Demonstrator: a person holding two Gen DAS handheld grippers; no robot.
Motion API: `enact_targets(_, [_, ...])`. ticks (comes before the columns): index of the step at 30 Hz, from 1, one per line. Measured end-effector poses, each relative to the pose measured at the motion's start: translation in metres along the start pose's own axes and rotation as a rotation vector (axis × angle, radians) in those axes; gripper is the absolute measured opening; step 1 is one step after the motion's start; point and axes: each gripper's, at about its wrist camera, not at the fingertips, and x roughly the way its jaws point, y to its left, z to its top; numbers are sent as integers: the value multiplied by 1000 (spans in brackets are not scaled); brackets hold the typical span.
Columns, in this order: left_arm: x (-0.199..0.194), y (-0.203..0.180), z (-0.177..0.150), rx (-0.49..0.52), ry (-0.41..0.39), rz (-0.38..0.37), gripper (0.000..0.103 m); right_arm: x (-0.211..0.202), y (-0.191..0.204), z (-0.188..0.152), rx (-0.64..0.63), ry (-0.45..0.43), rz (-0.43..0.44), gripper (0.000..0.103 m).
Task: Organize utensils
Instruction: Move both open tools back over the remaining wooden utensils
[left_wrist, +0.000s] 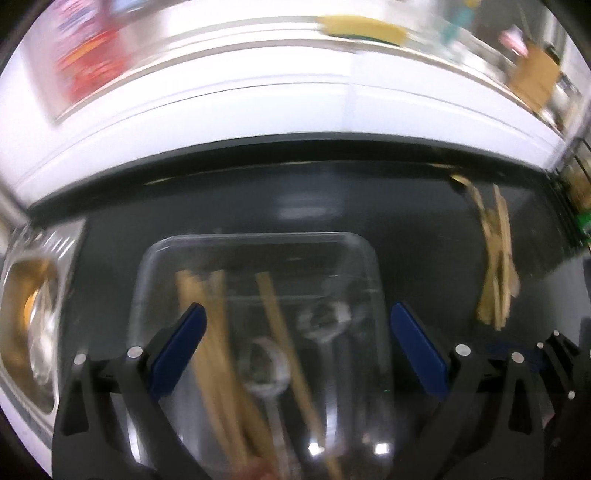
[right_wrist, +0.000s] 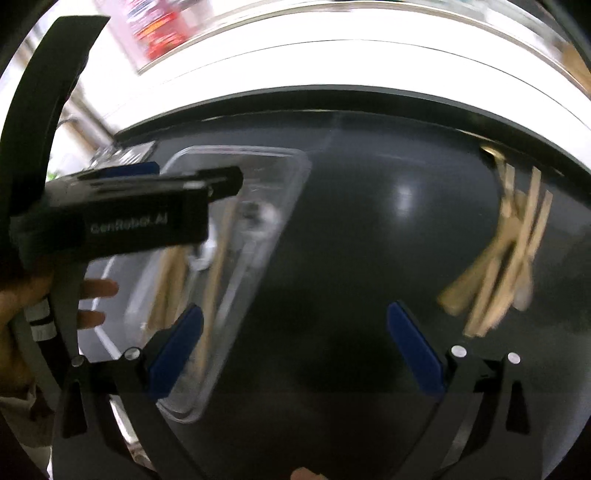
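Observation:
A clear plastic tray (left_wrist: 365, 258) lies on the dark countertop and holds wooden sticks (left_wrist: 210, 332) and metal spoons (left_wrist: 264, 369). My left gripper (left_wrist: 295, 347) is open and empty, hovering over the tray. A loose pile of wooden utensils (left_wrist: 496, 258) lies to the right on the counter. In the right wrist view the tray (right_wrist: 288, 184) is at the left, with the left gripper's body (right_wrist: 122, 218) above it. The wooden pile (right_wrist: 506, 254) is at the upper right. My right gripper (right_wrist: 295, 350) is open and empty over bare counter between them. Both views are motion-blurred.
A steel sink (left_wrist: 33, 325) sits at the left edge of the counter. A white wall (left_wrist: 258, 110) runs behind the counter, with a yellow sponge (left_wrist: 362, 27) on a ledge above. A green item (left_wrist: 583, 221) sits at the far right.

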Motion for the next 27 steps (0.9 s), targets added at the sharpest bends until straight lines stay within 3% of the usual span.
enact_targets(8, [27, -98, 23, 181, 40, -112, 97, -24, -95, -18, 192, -36, -139, 96])
enact_targets(12, [40, -151, 18, 311, 40, -115, 97, -36, -142, -30, 277, -55, -217, 96])
enact_targets(15, [58, -176, 11, 378, 66, -107, 97, -40, -169, -40, 336, -43, -228, 96])
enact_targets(27, [90, -180, 8, 397, 128, -86, 98, -37, -198, -46, 388, -14, -235, 96])
